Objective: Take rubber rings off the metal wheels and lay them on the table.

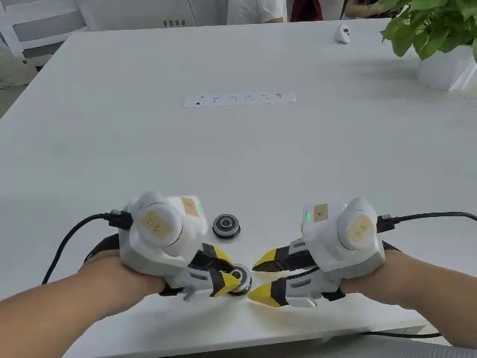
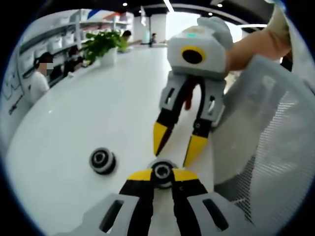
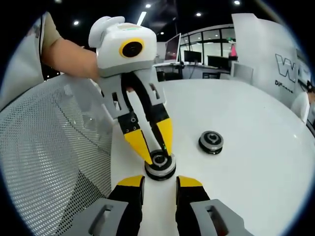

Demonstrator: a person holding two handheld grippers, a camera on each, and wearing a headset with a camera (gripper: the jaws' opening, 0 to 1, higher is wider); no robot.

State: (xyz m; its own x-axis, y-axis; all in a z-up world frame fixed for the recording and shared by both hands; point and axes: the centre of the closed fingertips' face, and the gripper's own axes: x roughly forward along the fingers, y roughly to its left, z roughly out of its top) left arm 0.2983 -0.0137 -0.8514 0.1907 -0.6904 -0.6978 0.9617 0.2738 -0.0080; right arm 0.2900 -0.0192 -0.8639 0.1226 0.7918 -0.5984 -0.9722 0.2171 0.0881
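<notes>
Head view, bottom centre: my left claw point(image 1: 226, 282) clamped on wheel point(image 1: 240, 279), on table point(image 1: 223, 149). Right claw point(image 1: 256, 277) half-open, tips just beside it. Ring point(image 3: 158, 174) not yet off. Next: pinch ring edge, peel. Second wheel point(image 1: 226, 226) just above.

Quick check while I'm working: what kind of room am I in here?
Most likely an open-plan office or lab: a long white table with a power strip, a potted plant at its far corner, and desks with monitors behind.
</notes>
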